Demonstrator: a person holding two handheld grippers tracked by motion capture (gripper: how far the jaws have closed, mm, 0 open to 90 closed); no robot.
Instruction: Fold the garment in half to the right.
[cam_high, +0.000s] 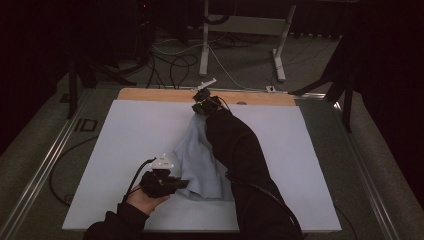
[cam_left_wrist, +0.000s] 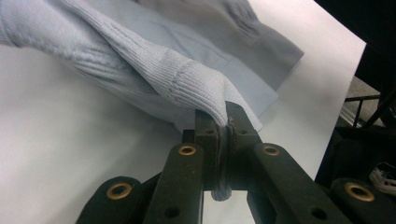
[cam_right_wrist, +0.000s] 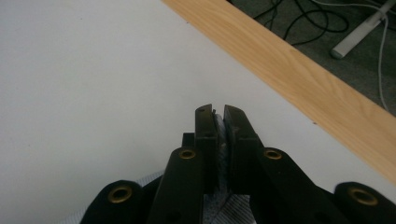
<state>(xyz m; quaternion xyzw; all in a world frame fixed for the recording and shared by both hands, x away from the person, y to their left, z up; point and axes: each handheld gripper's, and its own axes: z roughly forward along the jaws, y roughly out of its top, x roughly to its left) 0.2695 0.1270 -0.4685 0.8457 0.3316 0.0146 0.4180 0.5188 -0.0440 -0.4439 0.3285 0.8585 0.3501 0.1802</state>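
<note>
The left gripper (cam_left_wrist: 227, 122) is clamped tight on a ribbed hem of the pale blue sweater (cam_high: 200, 160), the knit bunched and squeezed between its jaws. The right gripper (cam_right_wrist: 219, 122) is likewise closed down on a thin fold of the same sweater, a sliver of blue knit caught between its pads. In the high view the left gripper (cam_high: 175, 183) sits at the sweater's near edge and the right gripper (cam_high: 202, 102) at its far end, so the sweater stretches between them.

The sweater lies on a white sheet (cam_high: 125, 150). Beyond the sweater's far end a strip of light wood tabletop (cam_right_wrist: 299, 79) shows past the sheet. Farther out from the sweater, grey carpet carries black cables (cam_high: 172, 62) and a white metal stand (cam_high: 245, 30); the room around is dark.

A dark sleeve (cam_high: 240, 155) covers the sweater's right side, hiding its outline there, and the garment's shape is hard to make out.
</note>
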